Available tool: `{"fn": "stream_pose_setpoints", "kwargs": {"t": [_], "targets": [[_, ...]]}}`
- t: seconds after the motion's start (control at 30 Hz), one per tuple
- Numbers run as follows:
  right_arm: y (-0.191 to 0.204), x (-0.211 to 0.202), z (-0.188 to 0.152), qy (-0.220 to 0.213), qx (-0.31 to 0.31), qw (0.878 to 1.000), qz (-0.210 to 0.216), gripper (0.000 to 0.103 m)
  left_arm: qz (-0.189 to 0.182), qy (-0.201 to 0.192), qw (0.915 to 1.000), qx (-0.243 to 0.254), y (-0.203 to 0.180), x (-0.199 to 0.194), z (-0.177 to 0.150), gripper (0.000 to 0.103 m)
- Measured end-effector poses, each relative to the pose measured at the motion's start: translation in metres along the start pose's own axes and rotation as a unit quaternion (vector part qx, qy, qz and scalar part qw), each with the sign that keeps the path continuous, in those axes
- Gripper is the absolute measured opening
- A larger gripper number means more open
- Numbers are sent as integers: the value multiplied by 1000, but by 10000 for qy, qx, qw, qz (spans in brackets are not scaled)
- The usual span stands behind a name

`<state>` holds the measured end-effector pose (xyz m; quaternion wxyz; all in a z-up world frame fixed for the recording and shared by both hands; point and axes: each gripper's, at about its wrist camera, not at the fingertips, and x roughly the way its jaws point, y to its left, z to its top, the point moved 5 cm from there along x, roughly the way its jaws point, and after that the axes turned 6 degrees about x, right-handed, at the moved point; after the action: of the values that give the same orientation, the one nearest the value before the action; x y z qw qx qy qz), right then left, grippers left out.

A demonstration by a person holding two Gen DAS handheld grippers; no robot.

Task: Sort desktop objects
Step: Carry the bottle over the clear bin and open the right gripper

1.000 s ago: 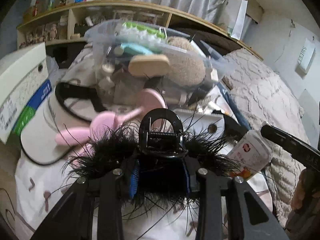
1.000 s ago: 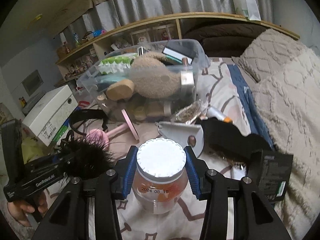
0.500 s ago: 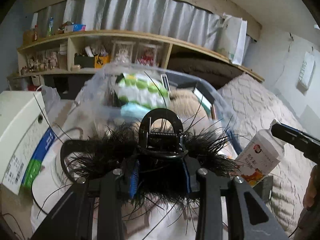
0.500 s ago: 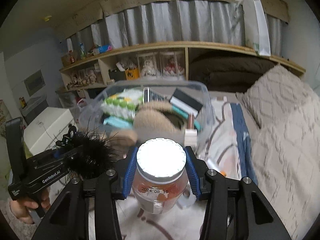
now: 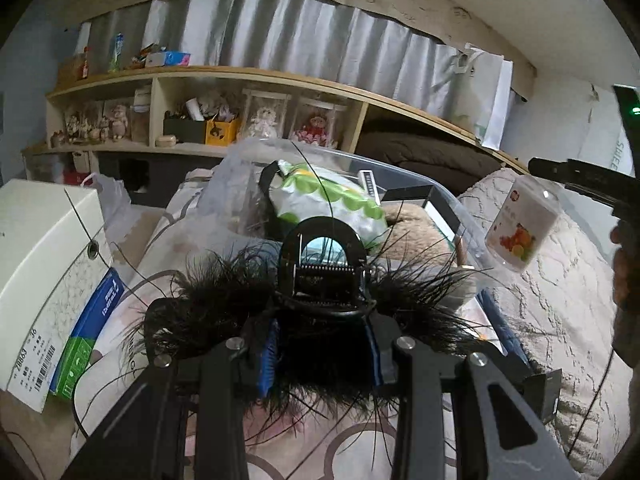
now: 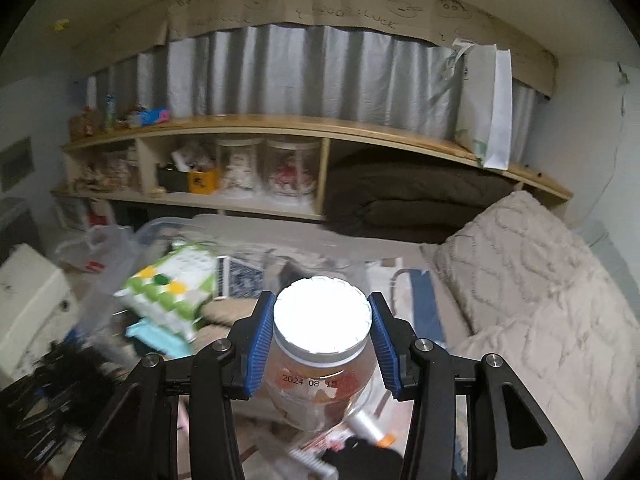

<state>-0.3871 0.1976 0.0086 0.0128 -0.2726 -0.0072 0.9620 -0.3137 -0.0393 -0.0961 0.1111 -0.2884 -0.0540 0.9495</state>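
Dim indoor light; fisheye bending and dark vignetted corners. Glare whitens the jar lid (image 6: 322,314); the right view's lower left appears motion-blurred.

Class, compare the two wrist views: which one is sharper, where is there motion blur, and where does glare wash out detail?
Left wrist view: sharp, with the feathery black hair clip crisp and the shelf bowed by the fisheye lens. Right wrist view: the jar is sharp, but its white lid is blown out by glare, and the storage bin at lower left is smeared with motion blur.
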Motion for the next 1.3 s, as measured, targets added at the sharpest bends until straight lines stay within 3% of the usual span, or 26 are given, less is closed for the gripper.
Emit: {"fn": "stream_pose_setpoints", "kwargs": {"t": [0.17, 0.27, 0.47, 0.57, 0.63, 0.67, 0.77, 0.9, 0.97, 1.0, 1.03, 1.1, 1.3], "targets": [[6, 35, 1, 241, -53, 9995, -187, 47, -54, -2, 9999, -131, 8, 2, -2, 35], [17, 59, -8, 652, -337, 9970, -244, 47, -82, -22, 9998, -207, 12, 1, -1, 35], [29, 92, -18, 901, -898, 9895, -680, 47, -90, -39, 9996, -274, 16, -1, 1, 35], [25, 102, -15, 997, -471, 9930, -414, 50, -93, -52, 9996, -273, 16, -1, 2, 35], [27, 104, -14, 1071, -245, 9939, -129, 72, -103, -66, 9996, -263, 17, -1, 2, 35], [29, 104, -12, 1141, -170, 9933, 27, 76, -117, -68, 9996, -261, 17, -1, 2, 35], [30, 98, -4, 1278, -68, 9914, 285, 79, -166, -58, 9995, -248, 16, 1, 1, 35], [17, 73, 14, 1004, 9, 9943, 359, 79, -199, -2, 9995, -257, 15, 6, -2, 35], [9, 58, 22, 845, 34, 9956, 393, 68, -198, 1, 9994, -276, 15, 6, -2, 35], [4, 52, 22, 869, 13, 9956, 357, 38, -198, -3, 9994, -296, 15, 6, -2, 35], [-1, 48, 18, 961, 20, 9948, 332, 14, -198, -10, 9993, -317, 16, 5, -1, 35], [-5, 45, 4, 1147, 53, 9922, 477, 6, -201, -24, 9991, -373, 18, 4, 0, 35], [0, 80, -36, 1664, -63, 9856, 280, 6, -188, -65, 9992, -355, 16, -1, 1, 35]]}}
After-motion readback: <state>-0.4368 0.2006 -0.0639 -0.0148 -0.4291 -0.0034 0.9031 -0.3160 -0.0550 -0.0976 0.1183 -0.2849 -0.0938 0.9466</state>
